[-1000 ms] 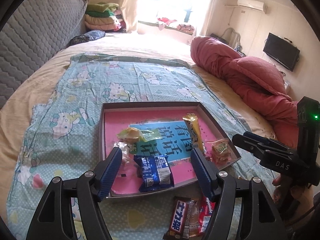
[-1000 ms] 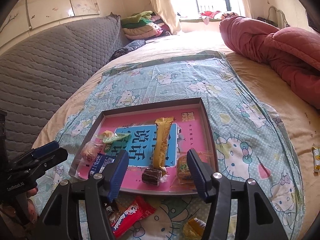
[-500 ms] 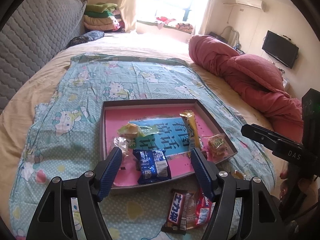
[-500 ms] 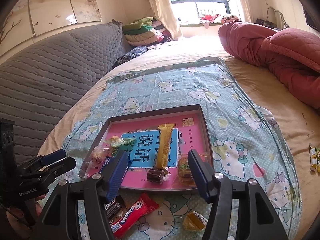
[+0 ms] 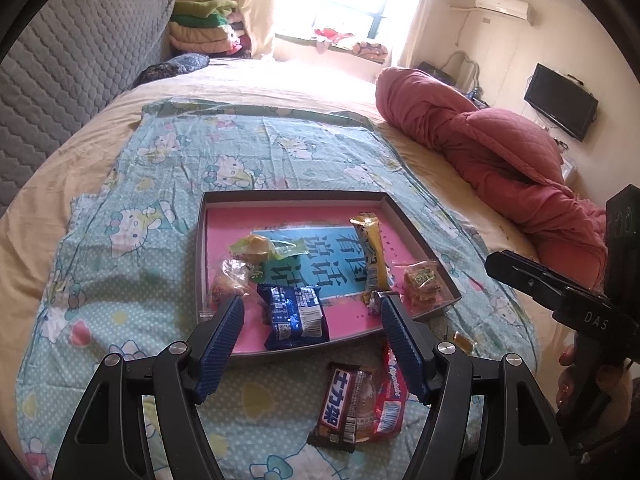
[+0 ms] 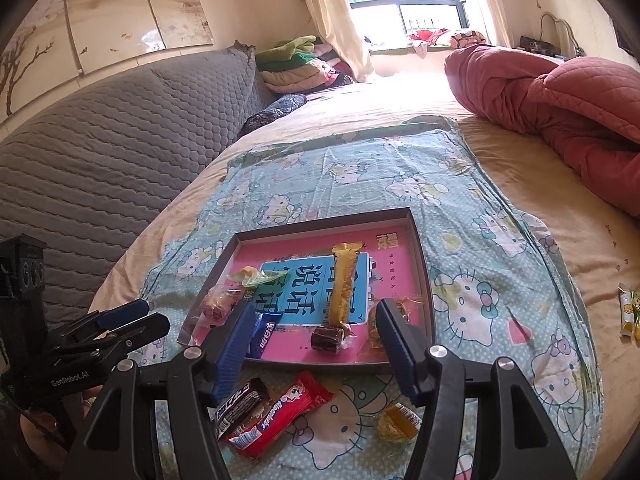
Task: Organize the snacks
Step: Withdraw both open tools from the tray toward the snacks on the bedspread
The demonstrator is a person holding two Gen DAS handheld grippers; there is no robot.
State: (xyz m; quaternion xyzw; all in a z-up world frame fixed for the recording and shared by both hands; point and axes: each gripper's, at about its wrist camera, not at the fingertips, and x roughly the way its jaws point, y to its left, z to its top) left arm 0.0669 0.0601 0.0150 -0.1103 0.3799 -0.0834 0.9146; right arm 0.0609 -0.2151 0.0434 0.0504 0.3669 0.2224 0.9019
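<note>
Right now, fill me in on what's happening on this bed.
A person holds a gripper in each hand over a shallow box on the Hello Kitty sheet, sorting snacks. Several already lie inside: a blue packet, a long gold bar, some small wrapped sweets. A brown chocolate bar, a red bar and a yellow candy lie outside it. The left gripper and right gripper are both empty, jaws apart.

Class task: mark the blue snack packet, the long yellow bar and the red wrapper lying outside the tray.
blue snack packet (image 5: 296, 316), left wrist view, middle of its face.
long yellow bar (image 6: 344, 286), right wrist view, mid-length.
red wrapper (image 6: 280, 416), right wrist view, centre of the printed side.
</note>
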